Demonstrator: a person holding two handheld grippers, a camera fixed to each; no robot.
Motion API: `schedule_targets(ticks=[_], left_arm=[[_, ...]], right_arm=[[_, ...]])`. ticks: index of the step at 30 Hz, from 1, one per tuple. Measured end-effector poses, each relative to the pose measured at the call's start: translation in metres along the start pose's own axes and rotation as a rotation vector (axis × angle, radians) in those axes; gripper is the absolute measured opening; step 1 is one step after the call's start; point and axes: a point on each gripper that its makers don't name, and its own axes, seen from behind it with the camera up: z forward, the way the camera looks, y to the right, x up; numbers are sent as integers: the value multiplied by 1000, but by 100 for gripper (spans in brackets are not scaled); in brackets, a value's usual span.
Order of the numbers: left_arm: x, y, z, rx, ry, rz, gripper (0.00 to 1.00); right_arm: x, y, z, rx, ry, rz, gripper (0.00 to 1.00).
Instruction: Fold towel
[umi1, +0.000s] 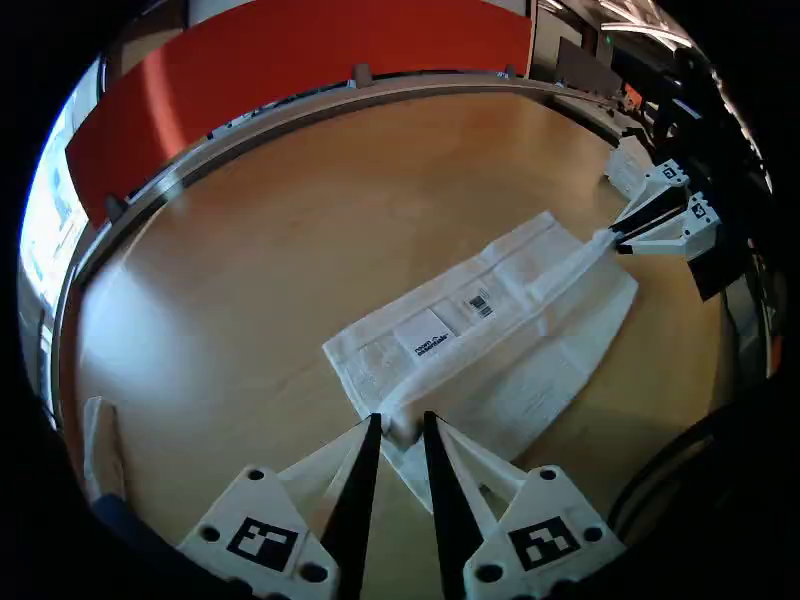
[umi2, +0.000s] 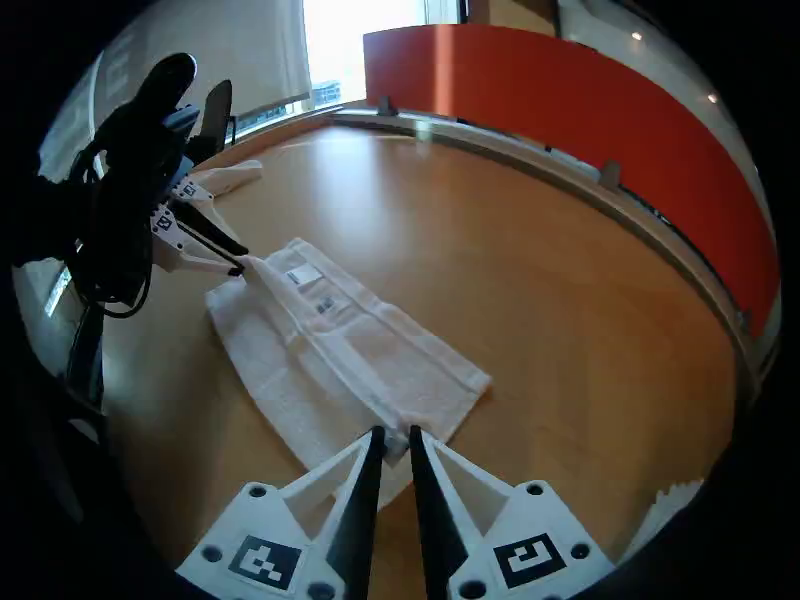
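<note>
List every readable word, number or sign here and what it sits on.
No text is legible.
White label on the towel: dark print, too blurred to read.
Barcode tag beside it: bars, digits too small.
Square markers on the left tongs and right tongs: black-and-white patterns, no words.

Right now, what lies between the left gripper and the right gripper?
The white rectangular cloth towel: its raised fold runs from the left gripper to the right gripper, seen in both gripper views.
</note>
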Motion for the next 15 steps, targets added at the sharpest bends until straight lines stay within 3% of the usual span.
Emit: schedule_targets(ticks=[9, 15], left_arm=[[6, -13, 8, 41, 10, 14, 38], [17, -21, 10, 70, 30, 24, 43]], right_arm=[[-2, 19, 11, -60, -1, 16, 36], [4, 34, 15, -112, 5, 25, 50]])
